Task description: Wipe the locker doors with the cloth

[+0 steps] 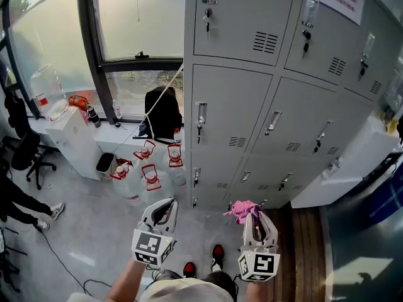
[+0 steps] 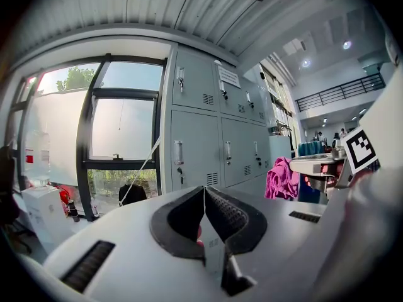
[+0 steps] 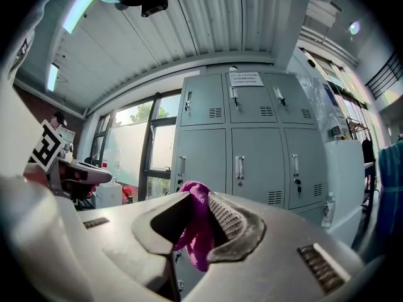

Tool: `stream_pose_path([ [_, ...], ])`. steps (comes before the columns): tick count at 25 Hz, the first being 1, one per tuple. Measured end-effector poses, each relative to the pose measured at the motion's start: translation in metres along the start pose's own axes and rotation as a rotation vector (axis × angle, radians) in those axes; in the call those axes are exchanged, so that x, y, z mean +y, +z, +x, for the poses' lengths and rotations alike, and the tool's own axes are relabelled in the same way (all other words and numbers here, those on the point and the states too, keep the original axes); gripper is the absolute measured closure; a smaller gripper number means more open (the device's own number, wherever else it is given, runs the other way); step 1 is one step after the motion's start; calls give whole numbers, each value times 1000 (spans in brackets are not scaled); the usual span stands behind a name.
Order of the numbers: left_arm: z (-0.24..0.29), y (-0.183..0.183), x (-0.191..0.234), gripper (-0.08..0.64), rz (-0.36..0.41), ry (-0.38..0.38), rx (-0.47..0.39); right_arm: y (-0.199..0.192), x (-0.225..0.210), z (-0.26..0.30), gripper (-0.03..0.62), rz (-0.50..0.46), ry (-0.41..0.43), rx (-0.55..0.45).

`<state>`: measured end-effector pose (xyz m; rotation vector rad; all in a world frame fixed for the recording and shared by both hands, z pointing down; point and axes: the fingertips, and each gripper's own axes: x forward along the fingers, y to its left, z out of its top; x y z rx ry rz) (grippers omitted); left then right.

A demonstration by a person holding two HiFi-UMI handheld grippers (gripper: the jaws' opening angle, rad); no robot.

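R gripper pinches the pink cloth at its tips, wad's long axis roughly along the jaws, loose end poking fwd and slightly left; L gripper beside it is pressed together, empty. Looks like approach step, no wiping yet: locker doors stand well ahead, so next the R gripper must carry cloth fwd onto a door.

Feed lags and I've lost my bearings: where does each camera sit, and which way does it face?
Head view: on the person's head, steeply down at the lockers; shows a forearm, left tongs, right tongs.
Left gripper view: rides the left tongs, shut on nothing, facing lockers and window.
Right gripper view: rides the right tongs, shut on the pink cloth, facing lockers.
Shared: all three show lockers and cloth.
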<state>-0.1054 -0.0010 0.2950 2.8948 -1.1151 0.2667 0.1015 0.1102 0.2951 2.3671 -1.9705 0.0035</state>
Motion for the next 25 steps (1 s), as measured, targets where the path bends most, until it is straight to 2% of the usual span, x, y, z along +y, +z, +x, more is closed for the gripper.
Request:
stream_pose_path([
  [25, -1, -5, 2, 533, -6, -2, 6, -4, 7, 2, 499, -2, 6, 10],
])
